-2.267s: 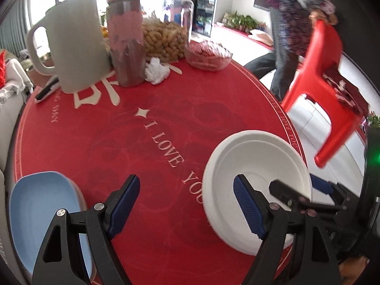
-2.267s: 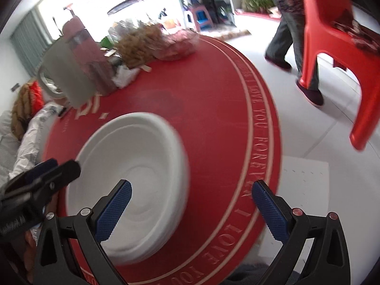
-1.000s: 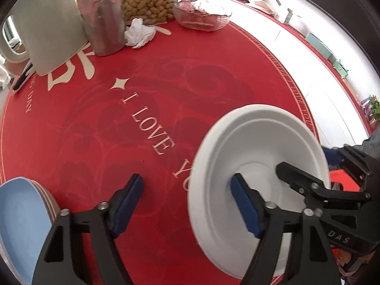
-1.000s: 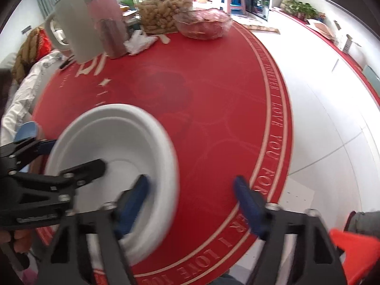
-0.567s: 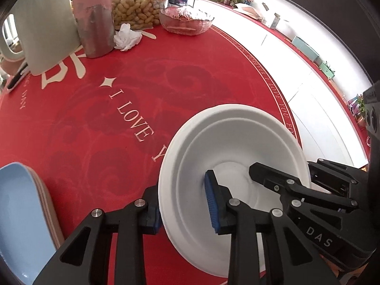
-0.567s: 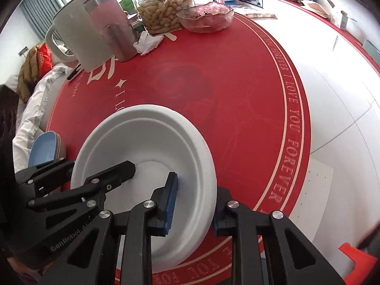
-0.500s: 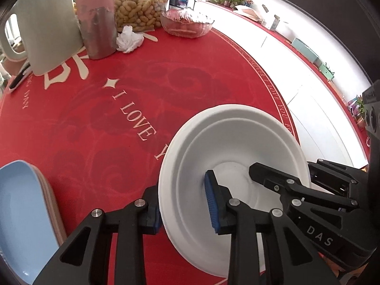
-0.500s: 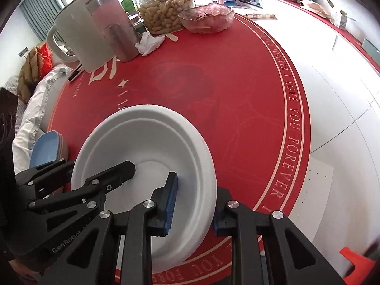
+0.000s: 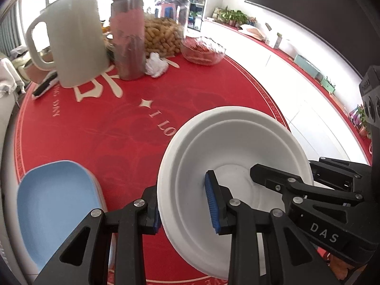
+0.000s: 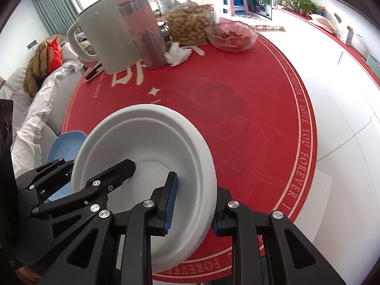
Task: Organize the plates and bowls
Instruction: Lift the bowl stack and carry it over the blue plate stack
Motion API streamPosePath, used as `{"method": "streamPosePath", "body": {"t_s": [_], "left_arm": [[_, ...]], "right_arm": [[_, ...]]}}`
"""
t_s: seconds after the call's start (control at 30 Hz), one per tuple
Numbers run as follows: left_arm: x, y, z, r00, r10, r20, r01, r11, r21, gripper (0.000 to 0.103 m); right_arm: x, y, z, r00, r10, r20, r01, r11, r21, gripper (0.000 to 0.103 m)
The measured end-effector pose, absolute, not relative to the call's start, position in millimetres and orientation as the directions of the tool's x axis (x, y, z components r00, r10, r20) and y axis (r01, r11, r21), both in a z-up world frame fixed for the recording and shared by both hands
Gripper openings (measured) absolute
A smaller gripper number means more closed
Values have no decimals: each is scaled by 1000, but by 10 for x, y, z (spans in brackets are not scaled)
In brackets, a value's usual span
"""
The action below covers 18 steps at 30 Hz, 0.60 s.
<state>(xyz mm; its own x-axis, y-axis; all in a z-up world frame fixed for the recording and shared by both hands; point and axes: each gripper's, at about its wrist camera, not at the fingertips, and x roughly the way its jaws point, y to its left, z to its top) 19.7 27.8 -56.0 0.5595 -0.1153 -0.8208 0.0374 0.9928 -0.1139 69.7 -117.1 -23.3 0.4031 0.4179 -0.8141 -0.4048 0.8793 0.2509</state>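
Note:
A white bowl is held over the near edge of the round red table. My left gripper is shut on its left rim. My right gripper is shut on its right rim, and the bowl also fills that view. Each gripper shows in the other's view, the right gripper at lower right and the left gripper at lower left. A stack of light blue plates lies at the table's near left, also in the right wrist view.
At the table's far side stand a white jug, a pink bottle, a jar of peanuts, a glass dish and a crumpled tissue. A dark object lies by the jug. White floor lies to the right.
Both grippers closed on opposite rims of the white bowl about half a second ago. Since then the views have tilted up, as if the bowl has been raised.

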Motion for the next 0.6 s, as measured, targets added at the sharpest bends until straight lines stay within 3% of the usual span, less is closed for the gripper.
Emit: {"method": "streamPosePath", "body": {"t_s": [0.6], "left_arm": [[-177, 1279, -265, 653, -8, -758, -135, 983, -127, 35]], "right_arm": [[445, -146, 120, 382, 466, -798, -565, 801, 198, 26]]}}
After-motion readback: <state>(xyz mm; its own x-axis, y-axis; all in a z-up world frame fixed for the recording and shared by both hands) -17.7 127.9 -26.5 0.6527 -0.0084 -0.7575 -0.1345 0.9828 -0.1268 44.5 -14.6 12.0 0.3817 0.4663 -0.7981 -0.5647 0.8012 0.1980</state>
